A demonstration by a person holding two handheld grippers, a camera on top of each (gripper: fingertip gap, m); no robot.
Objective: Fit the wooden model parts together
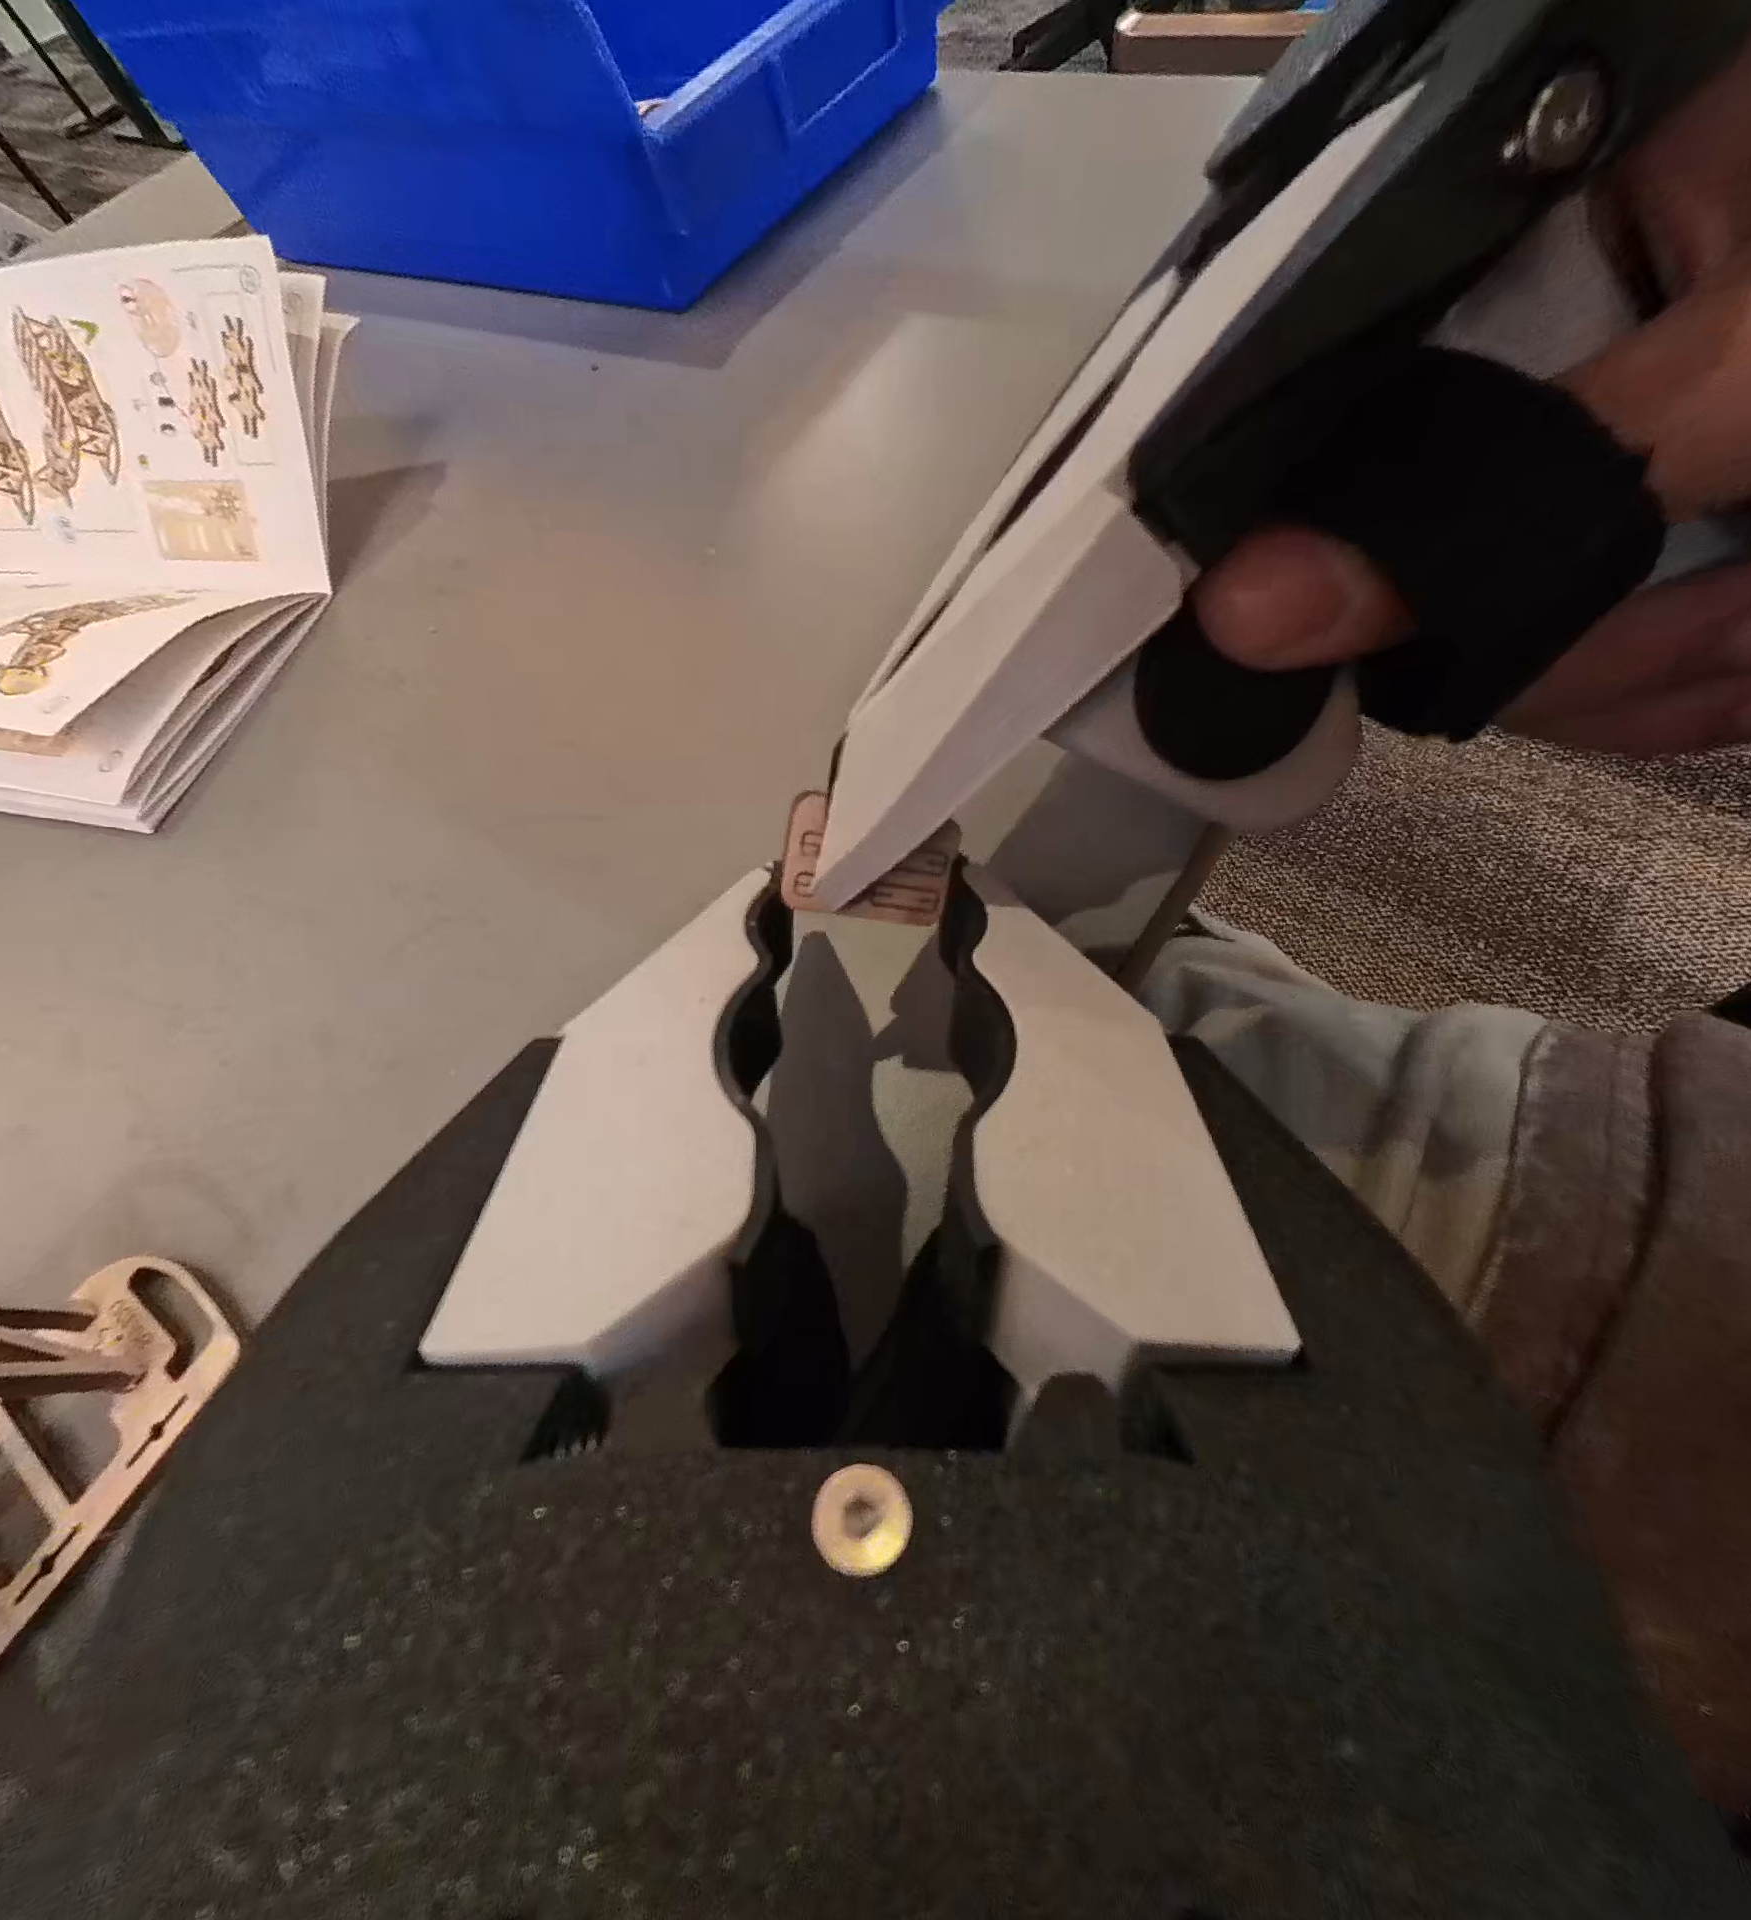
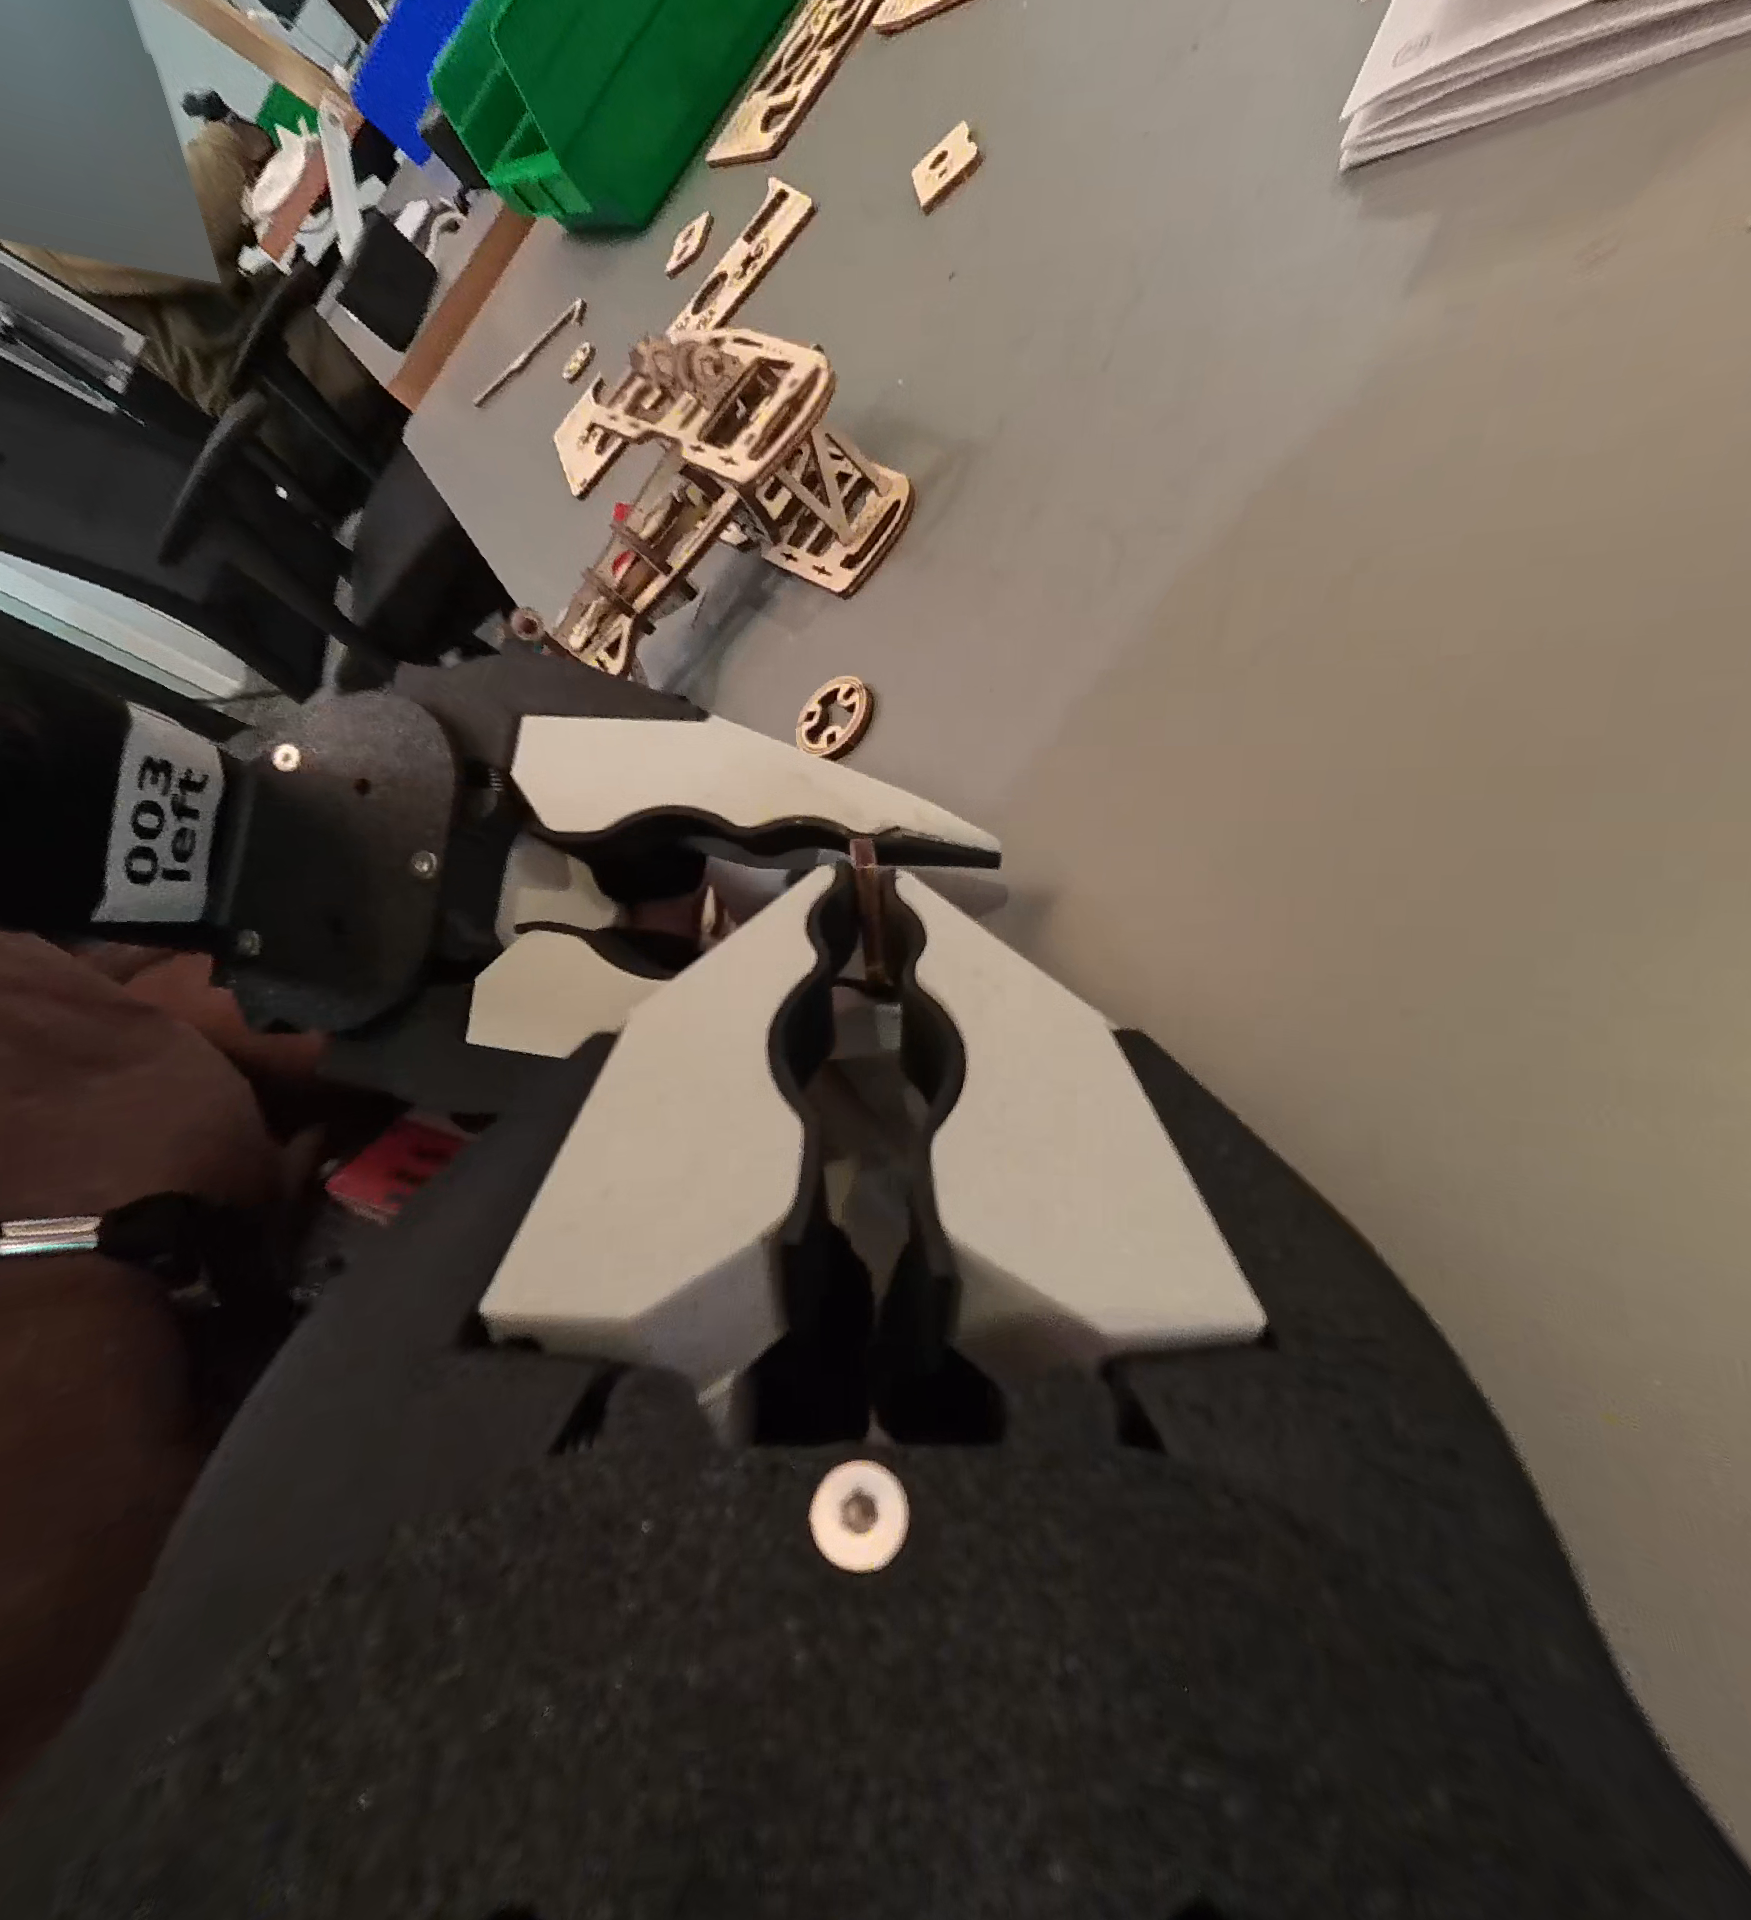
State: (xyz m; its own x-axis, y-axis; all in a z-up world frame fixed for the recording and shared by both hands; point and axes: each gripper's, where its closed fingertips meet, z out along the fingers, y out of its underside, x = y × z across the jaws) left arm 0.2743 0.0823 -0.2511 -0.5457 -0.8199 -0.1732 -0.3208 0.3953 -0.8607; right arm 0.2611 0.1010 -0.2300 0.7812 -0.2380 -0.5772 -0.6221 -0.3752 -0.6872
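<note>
A small flat wooden piece with cut slots sits between the tips of my left gripper, which is shut on its two edges just above the grey table. My right gripper comes down from the upper right and is shut on the same piece. In the right wrist view the piece stands edge-on between my right gripper's tips. The left gripper's upper finger lies across its top. Whether this is one piece or two joined, I cannot tell.
A partly built wooden model stands on the table, also at lower left. A ring-shaped part and loose flat parts lie near it. An open booklet, a blue bin and a green bin stand farther off. Only a small space, under 4 cm, lies between the two pairs of fingers.
</note>
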